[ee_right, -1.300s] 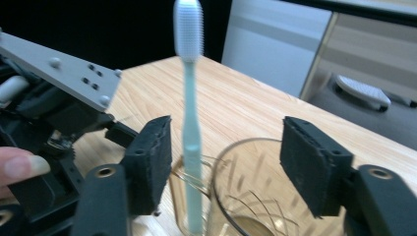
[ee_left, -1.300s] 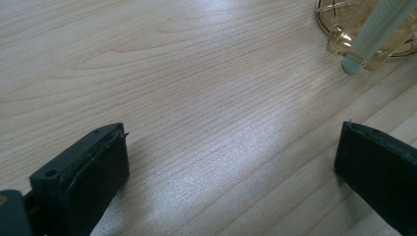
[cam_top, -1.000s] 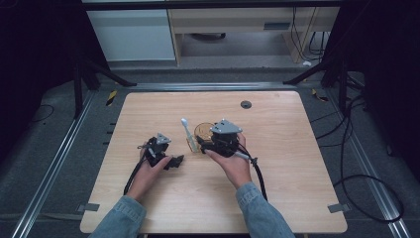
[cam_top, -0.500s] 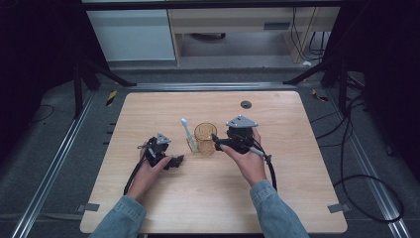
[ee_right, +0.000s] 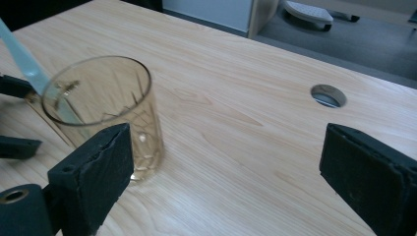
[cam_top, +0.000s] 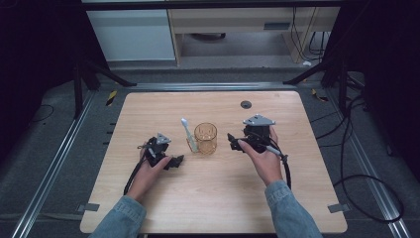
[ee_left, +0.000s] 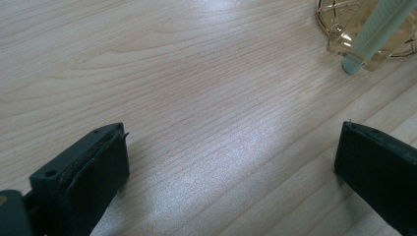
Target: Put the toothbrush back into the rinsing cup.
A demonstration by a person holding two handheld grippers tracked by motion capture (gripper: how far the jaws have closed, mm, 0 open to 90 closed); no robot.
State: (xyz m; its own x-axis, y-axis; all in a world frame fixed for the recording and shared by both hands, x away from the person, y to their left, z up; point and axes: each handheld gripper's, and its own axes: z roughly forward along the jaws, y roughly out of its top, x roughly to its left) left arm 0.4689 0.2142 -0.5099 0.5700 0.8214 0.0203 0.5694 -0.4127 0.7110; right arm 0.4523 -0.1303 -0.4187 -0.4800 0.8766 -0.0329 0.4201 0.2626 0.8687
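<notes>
The right gripper [cam_top: 233,144] is standing wide open after just widening its jaws, with nothing between them. The amber glass cup [cam_top: 205,138] is standing upright at its 9 o'clock, near but apart. A toothbrush [cam_top: 188,135] is leaning on the cup's far side. The left gripper [cam_top: 174,162], also open and empty, is resting on the wooden table [cam_top: 208,198], with the cup at its 1 o'clock.

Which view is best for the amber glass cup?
Right gripper view: the amber glass cup is close, upright, rim to base visible, behind one jaw. High view shows the cup small, with the toothbrush leaning on its outside. Left gripper view catches just its base at the top edge.
</notes>
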